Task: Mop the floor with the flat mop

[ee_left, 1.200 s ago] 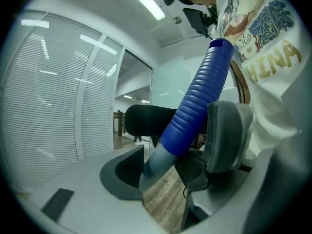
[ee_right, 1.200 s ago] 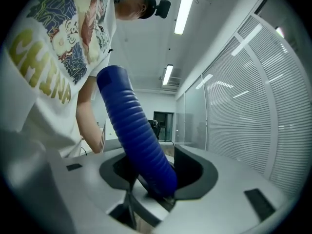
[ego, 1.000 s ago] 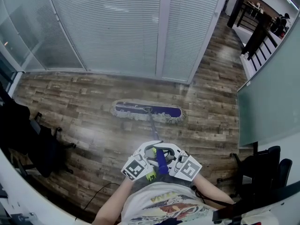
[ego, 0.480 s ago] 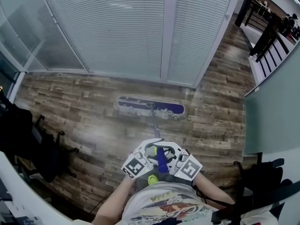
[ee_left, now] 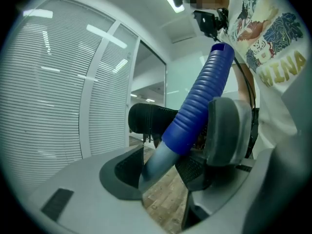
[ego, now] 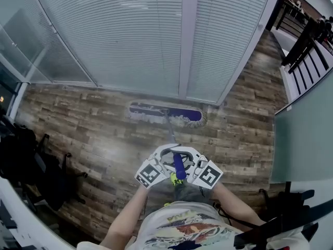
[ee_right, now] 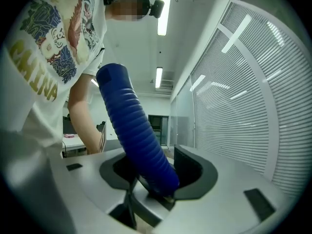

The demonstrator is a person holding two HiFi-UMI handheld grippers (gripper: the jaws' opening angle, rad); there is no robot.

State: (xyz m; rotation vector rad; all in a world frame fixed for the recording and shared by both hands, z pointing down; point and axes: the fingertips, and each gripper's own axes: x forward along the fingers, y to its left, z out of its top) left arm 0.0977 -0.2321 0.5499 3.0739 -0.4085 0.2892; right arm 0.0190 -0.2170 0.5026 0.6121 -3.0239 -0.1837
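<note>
Mop handle (ego: 178,165) sits clamped between left gripper (ego: 168,162) and right gripper (ego: 189,163) fingers, left's just easing wider.

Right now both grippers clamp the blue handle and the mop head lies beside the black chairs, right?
No: head view shows the mop head by the blinds, not the chairs. Left gripper and right gripper do clamp the blue handle.

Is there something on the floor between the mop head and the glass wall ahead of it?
Nothing visible. The mop head lies near the foot of the glass wall, with only bare wood floor between. Black chairs stand aside, at the left.
</note>
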